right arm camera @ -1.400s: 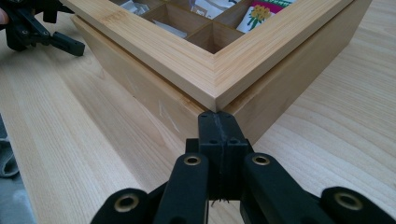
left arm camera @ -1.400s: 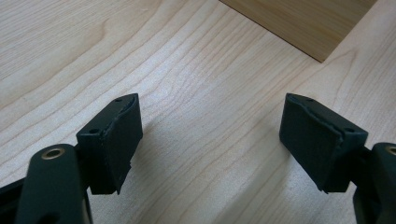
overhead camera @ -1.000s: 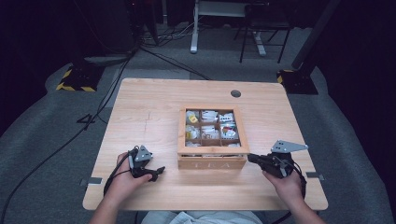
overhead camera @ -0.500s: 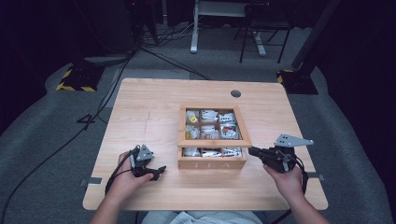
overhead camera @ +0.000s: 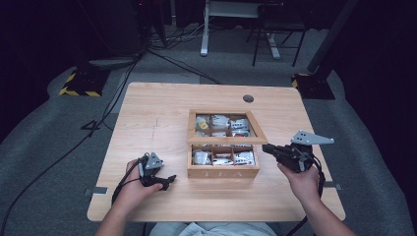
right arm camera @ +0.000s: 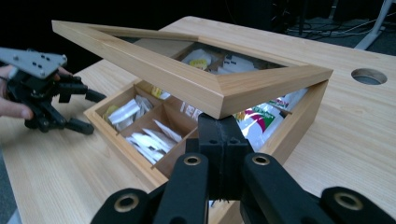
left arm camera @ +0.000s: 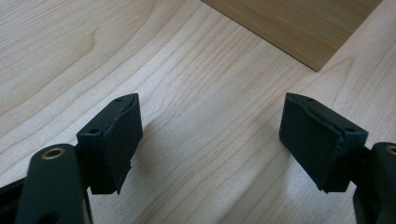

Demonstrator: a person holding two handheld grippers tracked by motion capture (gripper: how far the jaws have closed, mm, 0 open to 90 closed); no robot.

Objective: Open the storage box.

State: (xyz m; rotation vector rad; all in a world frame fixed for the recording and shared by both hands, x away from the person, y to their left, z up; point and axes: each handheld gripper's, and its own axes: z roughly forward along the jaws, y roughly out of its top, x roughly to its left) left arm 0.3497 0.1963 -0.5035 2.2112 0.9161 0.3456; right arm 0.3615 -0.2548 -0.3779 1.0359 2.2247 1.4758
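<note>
1. We see the light wooden tea box [overhead camera: 223, 169] mid-table, its glass-paned, wood-framed lid [right arm camera: 196, 70] tilted partly up on the far hinge.
2. Our right gripper [right arm camera: 219, 135] has its jaws pressed together, wedged under the lid's corner rather than clamping it.
3. Our left gripper [left arm camera: 210, 140] rests spread wide on the pale wooden table [overhead camera: 157, 118], just left of the box, holding nothing.
4. The lid looks stiff, fairly light and smooth; it could slip off, and the pane is fragile.
5. Bare tabletop behind the box leaves swing room.
</note>
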